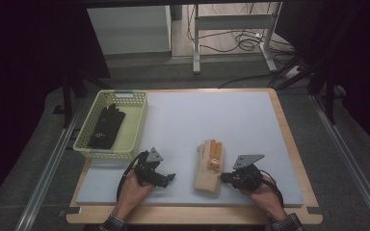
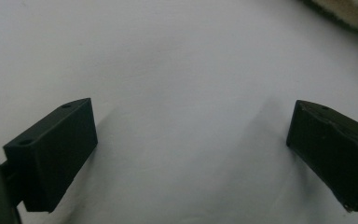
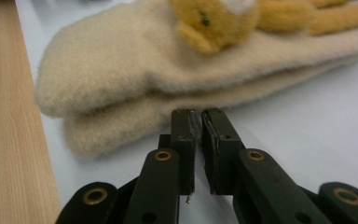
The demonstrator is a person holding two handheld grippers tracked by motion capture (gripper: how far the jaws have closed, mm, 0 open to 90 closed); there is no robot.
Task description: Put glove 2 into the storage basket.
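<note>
Item: pair of cream fleece gloves (image 1: 208, 172), stacked one on the other with an orange plush animal (image 1: 215, 154) on top, lying flat on the pale mat (image 1: 212, 115) of the worktop (image 1: 289, 139), near its front edge and between the two hands. Right tongs (image 3: 197, 113): jaws drawn together with only a sliver between them and nothing caught there, tips just at the cuff-side edge of the lower glove (whether they touch the fleece cannot be told from the right gripper view). Left tongs (image 2: 191, 140): jaws spread wide over bare mat, holding nothing, with a corner of the cream fabric far off at the upper right of the left gripper view. Also present: a pale yellow slotted basket (image 1: 137, 122) at the left of the mat, with a pair of black gloves (image 1: 107, 126) lying inside it. Risks, as judged: with the right jaws already closed short of the fabric, a pull from here would likely come away with nothing, or snag only a few fibres and slip. A nudge at the lower glove alone could slide the stack apart or push it toward the wooden edge. A grab at one layer could leave the other behind when lifted, and the plush piece may tip off.
</note>
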